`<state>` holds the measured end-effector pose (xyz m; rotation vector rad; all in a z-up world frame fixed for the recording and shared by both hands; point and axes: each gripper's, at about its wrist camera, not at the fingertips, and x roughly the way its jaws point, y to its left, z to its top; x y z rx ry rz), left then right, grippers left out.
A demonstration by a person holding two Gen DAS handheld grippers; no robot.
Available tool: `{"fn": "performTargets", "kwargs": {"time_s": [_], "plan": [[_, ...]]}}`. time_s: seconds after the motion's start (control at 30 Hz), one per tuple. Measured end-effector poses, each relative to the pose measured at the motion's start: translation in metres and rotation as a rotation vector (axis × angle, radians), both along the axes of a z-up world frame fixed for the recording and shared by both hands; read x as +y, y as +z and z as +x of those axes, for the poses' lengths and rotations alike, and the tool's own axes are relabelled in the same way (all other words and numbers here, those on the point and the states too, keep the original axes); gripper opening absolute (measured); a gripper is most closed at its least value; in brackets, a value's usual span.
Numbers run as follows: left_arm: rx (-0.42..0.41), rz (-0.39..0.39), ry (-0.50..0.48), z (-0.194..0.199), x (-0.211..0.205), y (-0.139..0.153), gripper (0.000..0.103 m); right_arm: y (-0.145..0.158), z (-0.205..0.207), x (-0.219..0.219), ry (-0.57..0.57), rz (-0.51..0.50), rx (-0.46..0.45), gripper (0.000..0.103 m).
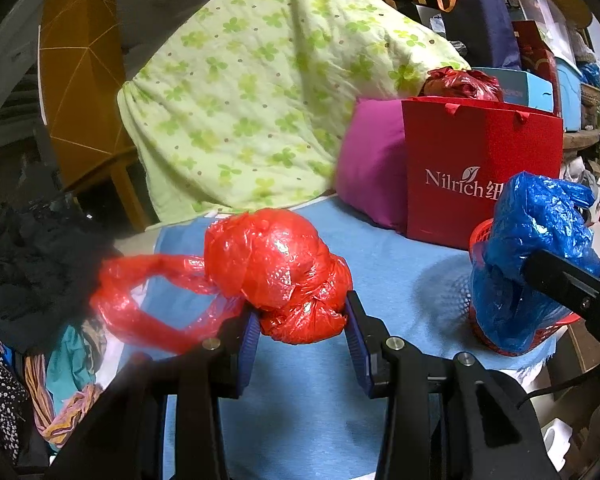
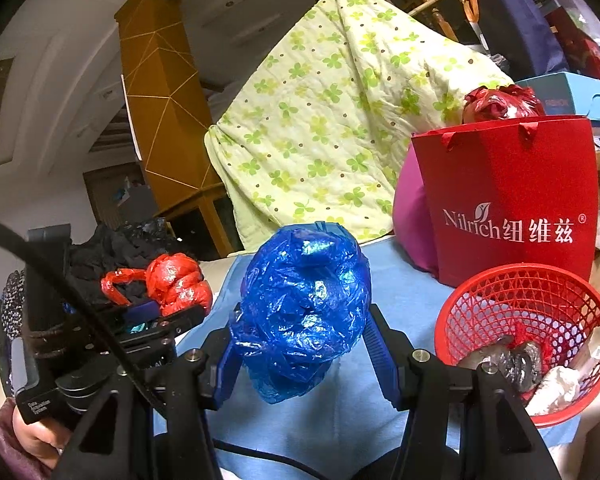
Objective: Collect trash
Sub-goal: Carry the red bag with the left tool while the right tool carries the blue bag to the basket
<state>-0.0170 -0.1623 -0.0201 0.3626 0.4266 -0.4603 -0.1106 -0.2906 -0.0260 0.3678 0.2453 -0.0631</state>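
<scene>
Right wrist view: right claw clamps blue bag, left claw clamps red bag; dropping into basket comes next.

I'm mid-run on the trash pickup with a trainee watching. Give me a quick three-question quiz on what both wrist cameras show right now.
1. True or false: the left gripper is shut on the red plastic bag.
2. What is clamped in the right gripper?
A. blue plastic bag
B. a white tissue
C. a black cloth
3. Fill in: trash already lies in the red mesh ____, which stands in front of the red gift bag.

Key: 1 true; 2 A; 3 basket.
</scene>
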Motion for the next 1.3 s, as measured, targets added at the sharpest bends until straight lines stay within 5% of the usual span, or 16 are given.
{"fn": "performTargets", "kwargs": {"time_s": [1.3], "plan": [[0.008, 0.025, -0.081, -0.005, 0.0, -0.001, 0.042, 0.004, -0.031, -0.006, -0.056, 0.021, -0.028, 0.06]]}}
